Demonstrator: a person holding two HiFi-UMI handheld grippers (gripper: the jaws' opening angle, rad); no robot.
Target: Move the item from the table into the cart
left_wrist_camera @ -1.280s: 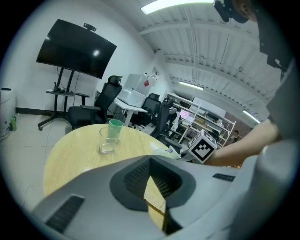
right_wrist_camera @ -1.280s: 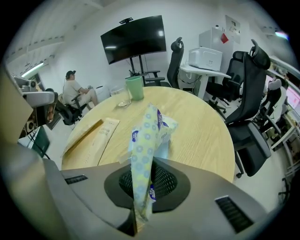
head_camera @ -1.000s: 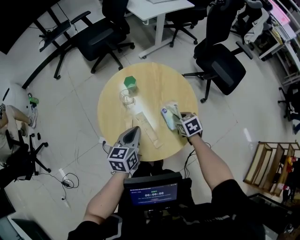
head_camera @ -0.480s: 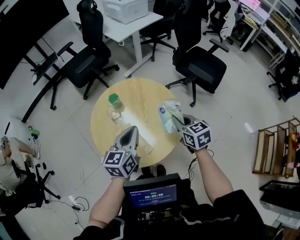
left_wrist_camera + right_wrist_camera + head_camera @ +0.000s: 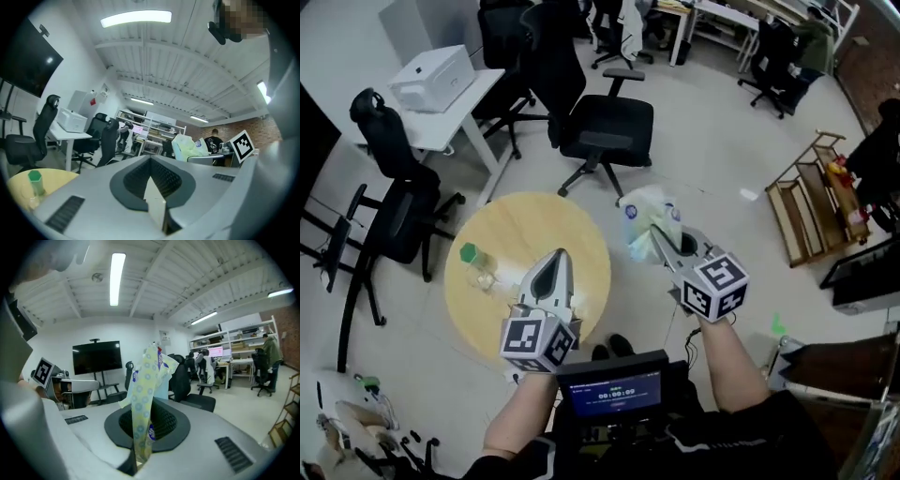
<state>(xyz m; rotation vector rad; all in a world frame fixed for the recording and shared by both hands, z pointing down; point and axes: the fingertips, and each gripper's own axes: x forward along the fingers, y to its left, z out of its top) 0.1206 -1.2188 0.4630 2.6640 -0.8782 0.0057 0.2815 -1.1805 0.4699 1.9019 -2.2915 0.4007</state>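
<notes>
Fingers [image 5: 672, 258] of the right gripper [image 5: 656, 234] pinch the pack [image 5: 649, 211], held off the desk's [image 5: 516, 234] right edge, long axis running out beyond them; left gripper [image 5: 557, 255] clamps a pale strip [image 5: 154, 206].

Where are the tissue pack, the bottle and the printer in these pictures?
Tissue pack [image 5: 647, 216]: head view, on the middle of its wrapper.
Bottle [image 5: 468, 252]: head view, on its green cap.
Printer [image 5: 431, 73]: head view, on its white top.
</notes>
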